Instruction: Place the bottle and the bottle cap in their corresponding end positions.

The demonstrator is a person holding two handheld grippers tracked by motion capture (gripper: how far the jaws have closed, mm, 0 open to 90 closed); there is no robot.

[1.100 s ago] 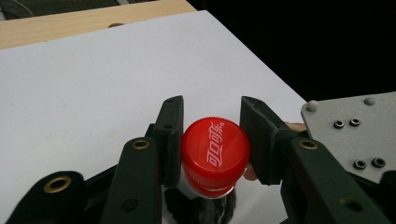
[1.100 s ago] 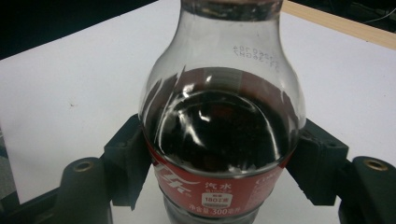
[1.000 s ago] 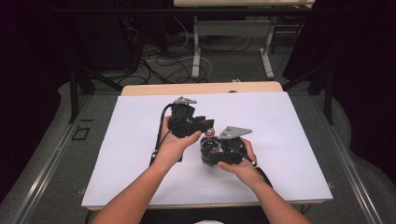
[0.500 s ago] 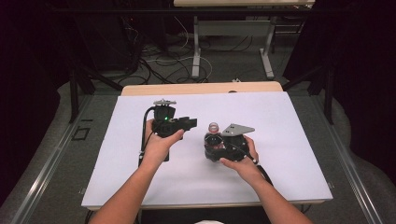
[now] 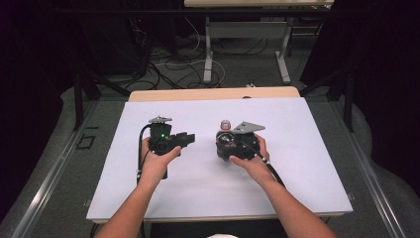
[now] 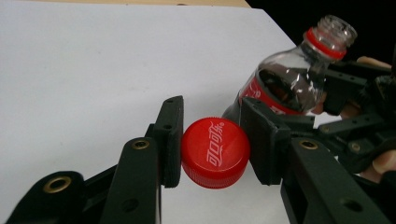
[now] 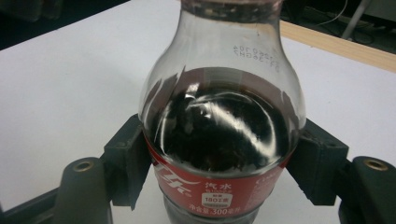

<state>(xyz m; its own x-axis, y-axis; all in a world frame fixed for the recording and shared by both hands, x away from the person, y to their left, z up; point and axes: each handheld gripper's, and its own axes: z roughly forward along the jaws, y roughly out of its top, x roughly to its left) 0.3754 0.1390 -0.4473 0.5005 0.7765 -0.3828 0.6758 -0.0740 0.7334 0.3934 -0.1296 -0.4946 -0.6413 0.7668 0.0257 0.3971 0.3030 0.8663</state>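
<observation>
A small cola bottle (image 7: 223, 130) with dark drink and a red label stands upright, its mouth open (image 6: 332, 28). My right gripper (image 7: 224, 163) is shut on its body at the label. In the high view that gripper (image 5: 229, 141) is right of centre, the bottle's neck (image 5: 226, 124) poking up. My left gripper (image 6: 215, 144) is shut on the red screw cap (image 6: 215, 152), which is off the bottle and held a little left of it. In the high view the left gripper (image 5: 188, 139) sits left of centre, apart from the bottle.
A white sheet (image 5: 297, 163) covers the wooden table (image 5: 198, 93). Beyond the far edge are table legs (image 5: 210, 54) and loose cables (image 5: 173, 64) on the floor. Dark curtains close both sides.
My left gripper has moved left, away from the bottle, with the cap in it. The right gripper and bottle have stayed almost still.
</observation>
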